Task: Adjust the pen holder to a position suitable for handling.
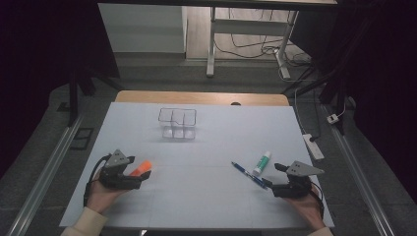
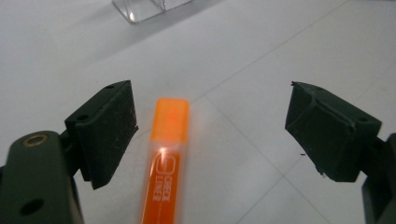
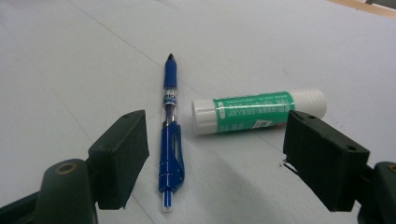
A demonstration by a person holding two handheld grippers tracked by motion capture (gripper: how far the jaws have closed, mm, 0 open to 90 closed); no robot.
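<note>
Left tongs [image 2: 210,130] are hovering released over the orange highlighter [image 2: 167,163], lying near-left on the desk [image 1: 206,147]; its long axis is running along the tongs' reach, offset toward one jaw. Right tongs [image 3: 217,163] are likewise gaping, straddling the blue pen [image 3: 169,135], with the green glue stick [image 3: 259,112] lying crosswise just beyond.

Open table [image 1: 206,162] mid-span; only clear organizer [image 1: 177,123] at the far centre.
</note>
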